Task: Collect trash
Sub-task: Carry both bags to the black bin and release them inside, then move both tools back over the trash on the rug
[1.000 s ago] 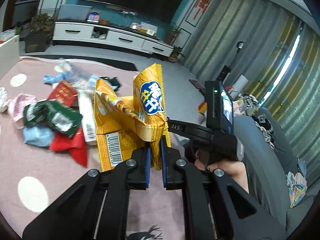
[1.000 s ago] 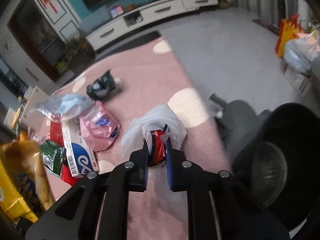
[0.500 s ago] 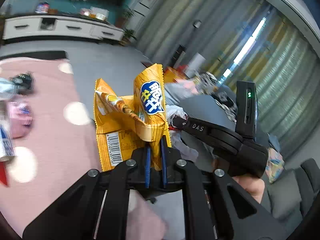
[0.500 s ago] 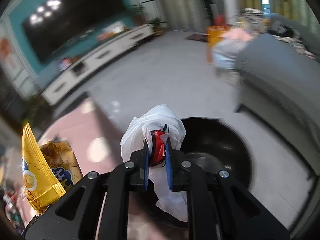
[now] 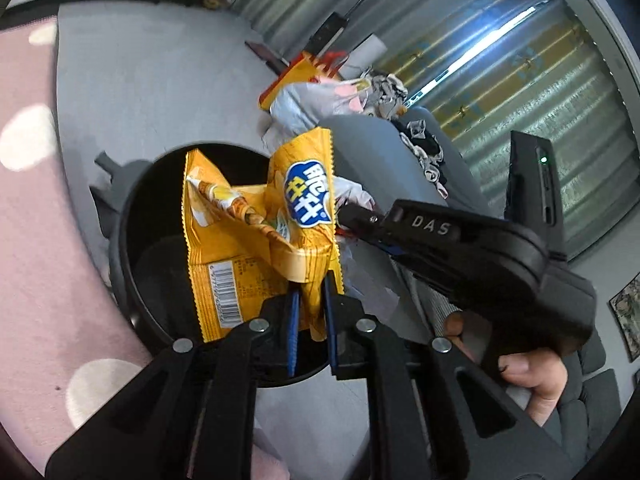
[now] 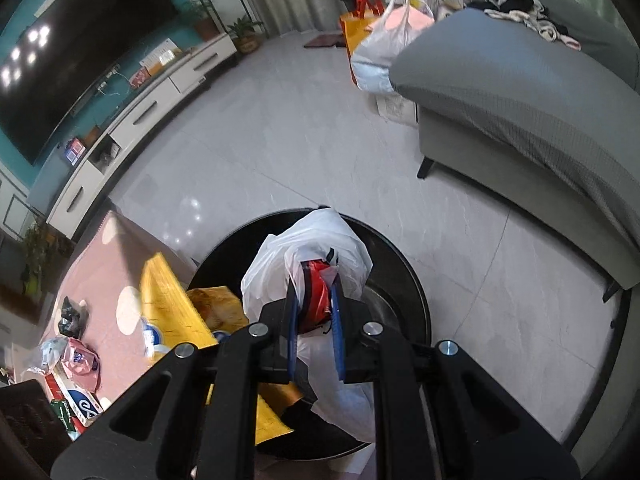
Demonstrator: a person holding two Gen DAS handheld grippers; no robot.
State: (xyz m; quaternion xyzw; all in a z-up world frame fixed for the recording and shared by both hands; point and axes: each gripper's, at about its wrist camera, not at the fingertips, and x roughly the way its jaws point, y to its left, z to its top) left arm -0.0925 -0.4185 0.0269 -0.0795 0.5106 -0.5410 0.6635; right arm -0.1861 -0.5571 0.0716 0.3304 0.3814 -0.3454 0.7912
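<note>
My left gripper (image 5: 310,312) is shut on a yellow snack bag (image 5: 256,240) and holds it over the open black trash bin (image 5: 128,216). My right gripper (image 6: 316,304) is shut on a white plastic bag with a red wrapper inside (image 6: 320,252), held over the same bin (image 6: 404,280). The yellow snack bag also shows at the left of the right wrist view (image 6: 172,304). The right gripper's body shows at the right of the left wrist view (image 5: 460,240), close beside the snack bag.
A pink dotted rug (image 5: 36,240) lies left of the bin, with several pieces of trash on it (image 6: 72,360). A grey sofa (image 6: 520,92) stands to the right, shopping bags (image 6: 380,52) beside it. A TV cabinet (image 6: 132,116) is far left.
Both grippers have swung from the rug and its trash pile to over the black bin, each still holding its bag. The bin now sits directly under both bags.
</note>
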